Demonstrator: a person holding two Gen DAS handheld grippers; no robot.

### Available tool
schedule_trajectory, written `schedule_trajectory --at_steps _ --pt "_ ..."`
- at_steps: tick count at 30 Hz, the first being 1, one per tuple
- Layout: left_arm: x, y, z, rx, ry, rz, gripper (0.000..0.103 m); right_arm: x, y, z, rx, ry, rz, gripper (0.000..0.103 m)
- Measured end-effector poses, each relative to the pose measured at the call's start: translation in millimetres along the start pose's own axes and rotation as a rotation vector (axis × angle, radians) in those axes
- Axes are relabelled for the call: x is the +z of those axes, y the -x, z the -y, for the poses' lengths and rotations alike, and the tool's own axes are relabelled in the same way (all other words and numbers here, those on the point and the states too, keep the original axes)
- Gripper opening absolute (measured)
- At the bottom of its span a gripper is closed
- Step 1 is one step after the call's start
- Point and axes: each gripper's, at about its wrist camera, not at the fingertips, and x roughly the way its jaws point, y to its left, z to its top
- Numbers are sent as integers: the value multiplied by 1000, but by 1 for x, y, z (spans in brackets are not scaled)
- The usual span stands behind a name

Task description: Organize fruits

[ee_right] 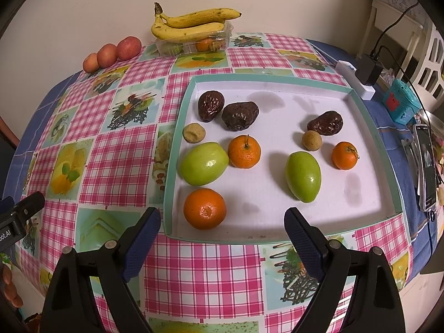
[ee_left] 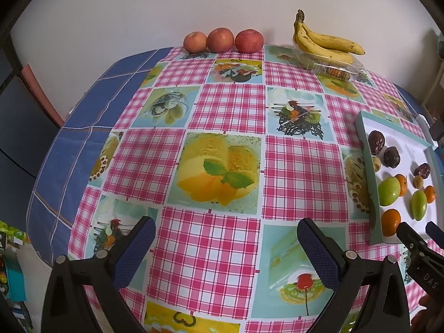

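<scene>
A teal-rimmed white tray [ee_right: 266, 77] holds several fruits: three oranges, the nearest [ee_right: 204, 208] at its front left, two green fruits [ee_right: 204, 163] [ee_right: 303, 176], three dark wrinkled fruits [ee_right: 239, 116] and two small tan ones [ee_right: 193, 132]. My right gripper [ee_right: 222, 219] hovers open over the tray's front edge, beside the nearest orange, with nothing between its fingers. My left gripper [ee_left: 226, 230] stands open over the bare checked tablecloth, left of the tray [ee_left: 371, 183]. The right gripper's tips [ee_left: 416, 233] show near the orange [ee_left: 390, 222]. Neither gripper touches any fruit.
Three apples [ee_left: 222, 40] line the wall at the back. Bananas [ee_right: 191, 25] lie on a clear plastic punnet [ee_right: 194, 45]. Right of the tray are a power strip with adapter [ee_right: 360, 79], a blue toy box [ee_right: 401, 105] and a phone [ee_right: 426, 166]. The table drops off at left.
</scene>
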Motion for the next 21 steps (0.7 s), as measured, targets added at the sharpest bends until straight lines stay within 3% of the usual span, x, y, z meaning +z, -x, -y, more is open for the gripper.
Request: schedule_trajectory --at_steps 21 --pt "0 3 -3 10 -5 13 103 0 -1 -2 -1 4 -3 91"
